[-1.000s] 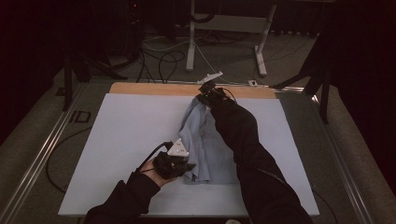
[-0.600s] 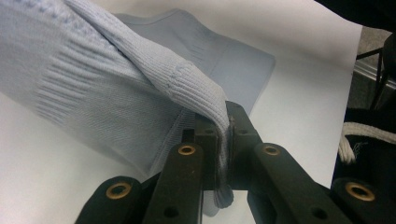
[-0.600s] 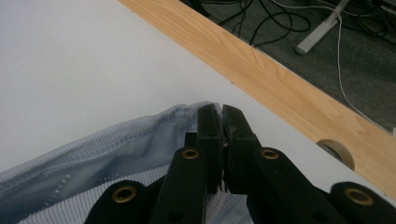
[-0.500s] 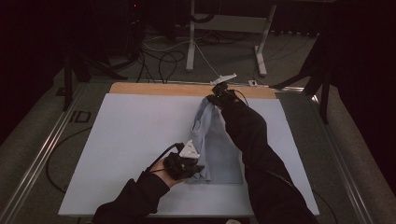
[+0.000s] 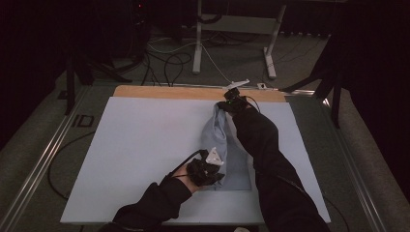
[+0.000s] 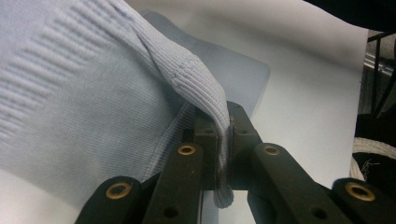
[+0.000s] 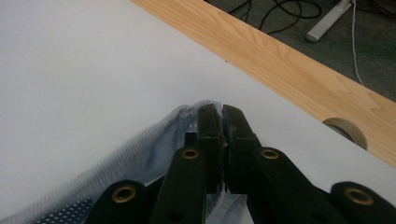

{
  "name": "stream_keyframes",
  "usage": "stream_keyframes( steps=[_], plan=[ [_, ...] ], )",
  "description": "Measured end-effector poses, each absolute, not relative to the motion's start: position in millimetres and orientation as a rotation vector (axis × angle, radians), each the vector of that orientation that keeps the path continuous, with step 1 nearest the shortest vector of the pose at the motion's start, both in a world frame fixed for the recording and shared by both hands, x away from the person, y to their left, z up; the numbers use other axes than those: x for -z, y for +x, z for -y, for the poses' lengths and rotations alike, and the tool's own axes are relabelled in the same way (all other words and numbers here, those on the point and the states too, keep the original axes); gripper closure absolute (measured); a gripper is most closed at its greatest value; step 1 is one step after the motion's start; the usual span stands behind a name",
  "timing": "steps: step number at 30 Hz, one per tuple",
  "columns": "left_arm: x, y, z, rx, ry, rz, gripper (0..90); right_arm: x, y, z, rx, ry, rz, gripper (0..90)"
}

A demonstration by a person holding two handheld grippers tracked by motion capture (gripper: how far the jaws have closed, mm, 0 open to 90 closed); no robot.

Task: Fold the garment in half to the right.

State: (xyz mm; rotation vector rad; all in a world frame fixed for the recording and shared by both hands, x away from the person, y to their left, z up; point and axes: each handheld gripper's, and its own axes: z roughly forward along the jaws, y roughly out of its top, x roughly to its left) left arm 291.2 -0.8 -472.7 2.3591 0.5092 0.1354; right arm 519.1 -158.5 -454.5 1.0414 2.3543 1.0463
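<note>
A pale blue knitted cloth [image 5: 227, 150] lies stretched on the white counter [image 5: 135, 154], its near ribbed edge pinched in the closed left claw [image 5: 209, 170] and its far corner, by the counter's wooden strip [image 5: 169, 93], clamped in the closed right claw [image 5: 227, 102].

Right half of the pale blue garment [image 5: 220, 145] under the right sleeve [image 5: 263, 150].

Pale sheet [image 5: 140, 159] over wooden tabletop [image 5: 164, 92]; cables [image 5: 169, 63] and desk legs [image 5: 197, 43] beyond
</note>
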Motion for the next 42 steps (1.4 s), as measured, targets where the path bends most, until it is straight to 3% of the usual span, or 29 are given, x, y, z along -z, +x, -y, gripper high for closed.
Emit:
stream_keyframes(
  steps=[29, 32, 37, 42],
  plan=[
    [504, 306, 51, -0.124, 2.401, -0.559, 86.4, 489, 542, 163, -1.077, 1.072, -2.419, 84.9],
    [505, 308, 53, -0.117, 2.402, -0.567, 86.3, 489, 542, 168, -1.076, 1.087, -2.41, 74.1],
    [507, 309, 57, -0.114, 2.409, -0.575, 86.1, 483, 542, 177, -1.081, 1.142, -2.388, 42.3],
    [508, 309, 59, -0.095, 2.406, -0.568, 84.8, 474, 537, 187, -1.065, 1.166, -2.345, 22.4]
  ],
)
